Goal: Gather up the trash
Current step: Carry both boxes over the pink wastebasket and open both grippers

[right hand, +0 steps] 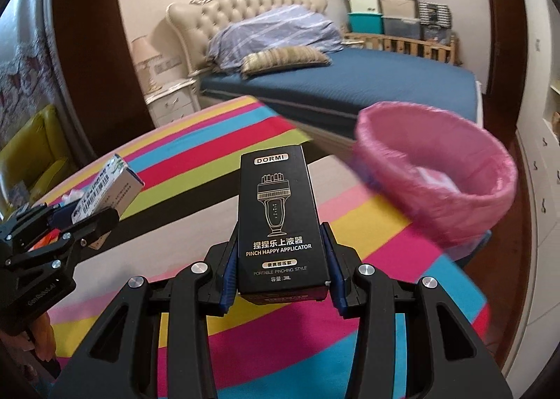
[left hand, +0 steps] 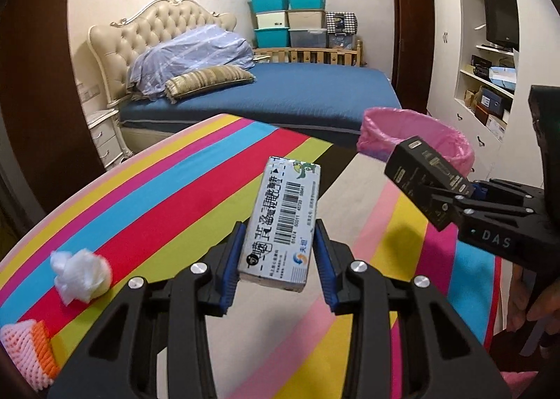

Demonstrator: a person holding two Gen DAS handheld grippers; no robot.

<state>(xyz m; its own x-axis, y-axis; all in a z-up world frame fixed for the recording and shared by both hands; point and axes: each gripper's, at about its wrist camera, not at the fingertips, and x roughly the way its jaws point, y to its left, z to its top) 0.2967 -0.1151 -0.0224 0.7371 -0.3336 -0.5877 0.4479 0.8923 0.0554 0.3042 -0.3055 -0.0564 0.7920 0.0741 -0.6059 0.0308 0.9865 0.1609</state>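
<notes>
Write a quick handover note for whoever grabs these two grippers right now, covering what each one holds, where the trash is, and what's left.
Left gripper: shut on the white barcode box, held above the striped table.
Right gripper: shut on the black DORMI box, also in the air, nearer the pink-lined bin.
Bin: beyond the table's far right edge; something pale lies inside, unclear what.
Done: both boxes picked up.
Left: neither box is in the bin yet. On the table there remain a crumpled white tissue and a pink and orange foam net.
</notes>
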